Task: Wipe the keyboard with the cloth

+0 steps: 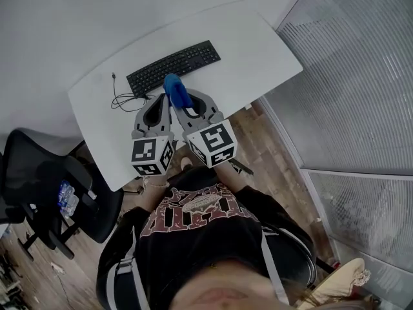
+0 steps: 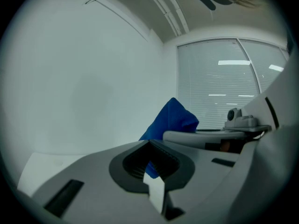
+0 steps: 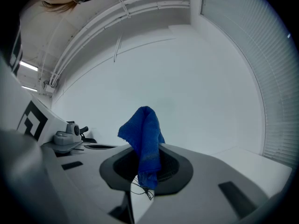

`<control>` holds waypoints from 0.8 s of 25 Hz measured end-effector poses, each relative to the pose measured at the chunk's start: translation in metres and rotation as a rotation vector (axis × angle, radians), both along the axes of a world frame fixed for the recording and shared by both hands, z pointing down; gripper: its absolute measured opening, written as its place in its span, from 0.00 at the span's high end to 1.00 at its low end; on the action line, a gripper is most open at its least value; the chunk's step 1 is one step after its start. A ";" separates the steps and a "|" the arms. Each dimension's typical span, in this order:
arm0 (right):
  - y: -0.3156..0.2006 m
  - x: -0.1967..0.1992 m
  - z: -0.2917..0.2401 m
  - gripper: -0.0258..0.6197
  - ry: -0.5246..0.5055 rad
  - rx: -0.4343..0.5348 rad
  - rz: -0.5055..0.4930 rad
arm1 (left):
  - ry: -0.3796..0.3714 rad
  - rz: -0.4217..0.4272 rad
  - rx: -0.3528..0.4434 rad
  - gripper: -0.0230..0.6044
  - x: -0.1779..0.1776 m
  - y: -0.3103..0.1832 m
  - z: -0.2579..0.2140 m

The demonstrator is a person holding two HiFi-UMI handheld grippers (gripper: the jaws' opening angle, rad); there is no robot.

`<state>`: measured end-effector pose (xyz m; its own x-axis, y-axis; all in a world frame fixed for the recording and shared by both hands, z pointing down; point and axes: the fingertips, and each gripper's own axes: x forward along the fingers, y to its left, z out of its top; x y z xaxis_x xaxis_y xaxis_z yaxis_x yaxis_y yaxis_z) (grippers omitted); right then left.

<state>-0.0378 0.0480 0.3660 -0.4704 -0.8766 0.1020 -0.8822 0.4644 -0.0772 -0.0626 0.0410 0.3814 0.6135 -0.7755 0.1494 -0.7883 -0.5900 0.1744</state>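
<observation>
A black keyboard [image 1: 174, 66] lies on the white table [image 1: 258, 50], its cable [image 1: 122, 99] looped at its left end. My right gripper [image 1: 182, 102] [image 3: 145, 168] is shut on a blue cloth [image 1: 175, 90] [image 3: 145, 136], which sticks up out of the jaws. It hovers just in front of the keyboard. My left gripper [image 1: 157, 101] [image 2: 148, 146] hangs close beside it on the left, jaws shut with nothing in them. The cloth [image 2: 170, 120] shows past the left jaws. Both gripper views point up at the wall, so the keyboard is hidden in them.
A black office chair [image 1: 45, 186] stands left of the table. A wall of blinds [image 1: 361, 95] runs along the right. The table's front edge [image 1: 122, 185] lies under the grippers' marker cubes. My torso fills the bottom of the head view.
</observation>
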 end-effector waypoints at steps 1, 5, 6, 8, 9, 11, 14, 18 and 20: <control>-0.003 -0.002 0.001 0.86 0.000 -0.002 0.001 | -0.001 0.002 -0.001 0.91 -0.001 -0.003 0.001; -0.014 -0.006 0.004 0.86 0.005 -0.017 -0.003 | -0.001 0.001 -0.016 0.91 -0.006 -0.013 0.005; -0.017 -0.006 0.005 0.86 0.005 -0.019 -0.006 | -0.002 -0.004 -0.018 0.91 -0.007 -0.016 0.006; -0.025 -0.006 0.005 0.86 0.003 -0.022 -0.015 | -0.005 -0.018 -0.019 0.91 -0.008 -0.024 0.006; -0.029 -0.006 0.006 0.86 0.001 -0.023 -0.021 | -0.007 -0.027 -0.019 0.91 -0.008 -0.028 0.006; -0.038 -0.005 0.007 0.86 -0.002 -0.027 -0.040 | -0.009 -0.044 -0.020 0.91 -0.007 -0.037 0.007; -0.056 -0.004 0.008 0.86 -0.007 -0.031 -0.077 | -0.011 -0.074 -0.026 0.91 -0.003 -0.053 0.008; -0.081 0.002 0.004 0.86 -0.011 -0.030 -0.130 | -0.016 -0.124 -0.024 0.91 0.004 -0.077 0.003; -0.093 0.005 0.004 0.86 -0.010 -0.035 -0.162 | -0.017 -0.154 -0.023 0.91 0.007 -0.088 0.002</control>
<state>-0.0324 -0.0450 0.3696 -0.6068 -0.7849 0.1255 -0.7948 0.5979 -0.1038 -0.0554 -0.0470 0.3834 0.4847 -0.8565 0.1775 -0.8722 -0.4579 0.1720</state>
